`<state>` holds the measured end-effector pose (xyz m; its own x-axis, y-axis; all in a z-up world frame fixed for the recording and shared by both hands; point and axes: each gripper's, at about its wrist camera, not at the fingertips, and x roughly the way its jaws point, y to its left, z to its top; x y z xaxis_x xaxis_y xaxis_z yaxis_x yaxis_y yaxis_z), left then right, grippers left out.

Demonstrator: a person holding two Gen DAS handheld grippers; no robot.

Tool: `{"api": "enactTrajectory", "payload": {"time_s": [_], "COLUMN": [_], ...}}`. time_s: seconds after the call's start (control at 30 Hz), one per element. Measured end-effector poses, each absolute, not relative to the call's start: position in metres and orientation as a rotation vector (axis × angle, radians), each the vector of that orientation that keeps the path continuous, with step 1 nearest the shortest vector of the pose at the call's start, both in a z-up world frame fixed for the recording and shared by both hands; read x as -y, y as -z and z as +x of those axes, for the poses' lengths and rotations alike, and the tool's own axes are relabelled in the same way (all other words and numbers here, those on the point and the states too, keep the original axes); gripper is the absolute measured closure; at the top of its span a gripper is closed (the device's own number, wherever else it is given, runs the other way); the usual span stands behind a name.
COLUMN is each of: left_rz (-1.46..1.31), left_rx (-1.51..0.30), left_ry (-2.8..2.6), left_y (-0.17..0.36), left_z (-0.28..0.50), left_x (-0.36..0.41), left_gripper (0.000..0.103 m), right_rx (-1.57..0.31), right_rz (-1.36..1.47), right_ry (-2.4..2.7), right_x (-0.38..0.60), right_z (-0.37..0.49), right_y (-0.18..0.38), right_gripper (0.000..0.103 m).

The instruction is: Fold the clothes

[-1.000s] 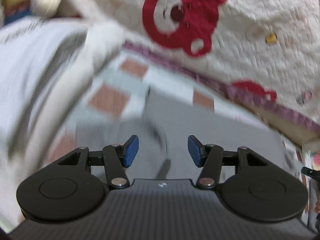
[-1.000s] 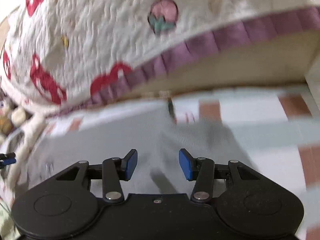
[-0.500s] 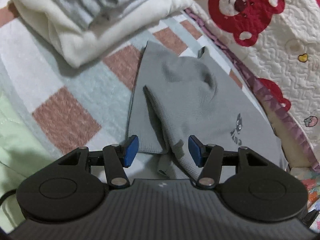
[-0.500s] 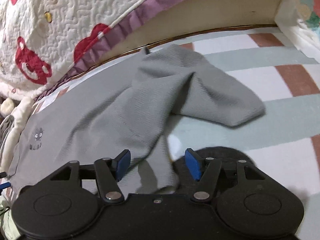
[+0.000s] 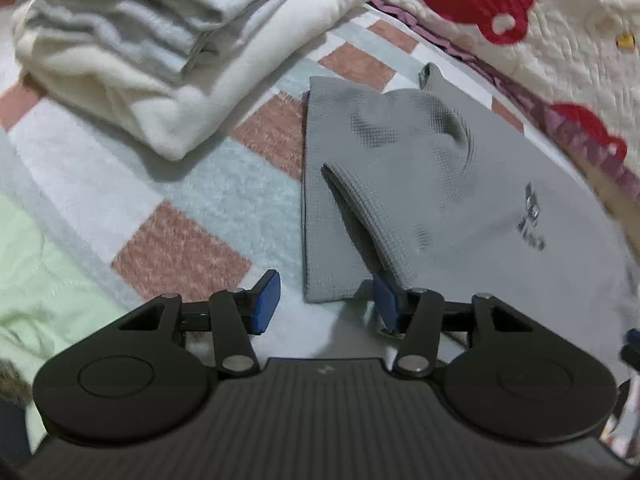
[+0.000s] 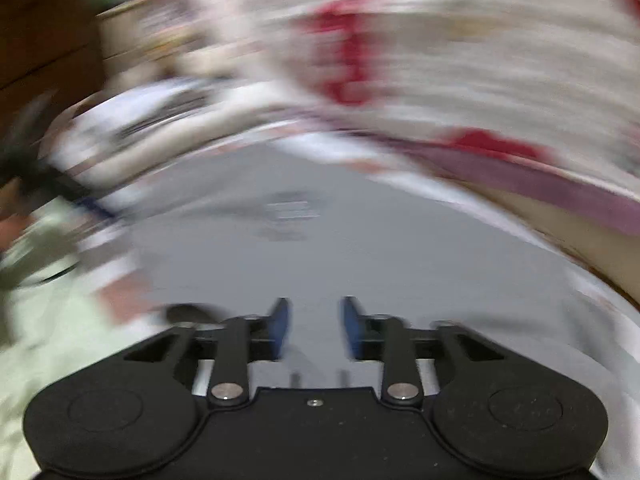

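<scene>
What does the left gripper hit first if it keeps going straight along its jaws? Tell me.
Probably the near edge of the grey garment: the left gripper, jaws closing with nothing pinched, points at its lower corner on the checked blanket. Depth is uncertain.

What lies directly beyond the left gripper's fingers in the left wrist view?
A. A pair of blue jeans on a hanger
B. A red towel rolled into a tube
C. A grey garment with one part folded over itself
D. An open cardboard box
C: the grey garment lies on the checked blanket, one flap doubled over, beside a stack of folded clothes.
</scene>
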<state>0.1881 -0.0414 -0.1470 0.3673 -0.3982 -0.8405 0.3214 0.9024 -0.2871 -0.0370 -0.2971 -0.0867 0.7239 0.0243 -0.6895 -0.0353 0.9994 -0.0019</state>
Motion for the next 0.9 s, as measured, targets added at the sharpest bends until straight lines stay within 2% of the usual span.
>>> {"api": "enactTrajectory", "payload": {"time_s": [0.13,0.17,0.2,0.23,0.3,0.37,0.43,0.47,0.57,0.7,0.83,0.9], "left_rz": [-0.016,-0.020,-0.026,-0.039,-0.049,-0.041,-0.051,-0.068,-0.103,-0.150,-0.163,-0.077], "left_rx": [-1.071,-1.069,-1.068,-1.067,-1.060,-1.052,-1.052,-1.051,-1.022,-0.947,-0.985,-0.982], "left_ry": [0.485,0.489,0.493,0.501,0.522,0.523,0.518,0.512,0.484,0.484,0.605,0.672], "left_y": [0.148,0.148,0.148,0.148,0.149,0.150,0.150,0.149,0.147,0.137,0.131,0.128], "left_z": [0.186,0.186,0.187,0.188,0.189,0.191,0.192,0.193,0.197,0.203,0.192,0.182], "left_x": [0.047,0.047,0.046,0.045,0.044,0.045,0.044,0.042,0.036,0.023,0.025,0.041], "left_gripper": [0.057,0.057,0.057,0.057,0.057,0.057,0.057,0.057,0.057,0.059,0.057,0.057], "right_rx": [-0.790,-0.793,-0.795,-0.798,-0.824,-0.865,-0.861,-0.867,-0.856,-0.839,-0.843,-0.845], "right_rz": [-0.192,-0.235,-0.277,-0.319,-0.352,-0.336,-0.195,-0.109,0.134,0.180,0.200,0.213], "right_ry": [-0.306,-0.318,-0.329,-0.341,-0.342,-0.326,-0.333,-0.338,-0.315,-0.247,-0.216,-0.206], "right_x": [0.220,0.211,0.203,0.194,0.188,0.191,0.208,0.219,0.251,0.268,0.273,0.277], "right_z": [0.011,0.019,0.028,0.036,0.052,0.067,0.070,0.072,0.067,0.058,0.058,0.062], "right_y": [0.102,0.108,0.113,0.119,0.130,0.140,0.135,0.133,0.125,0.122,0.128,0.130], "right_gripper": [0.089,0.083,0.067,0.059,0.056,0.059,0.089,0.092,0.093,0.093,0.093,0.093]}}
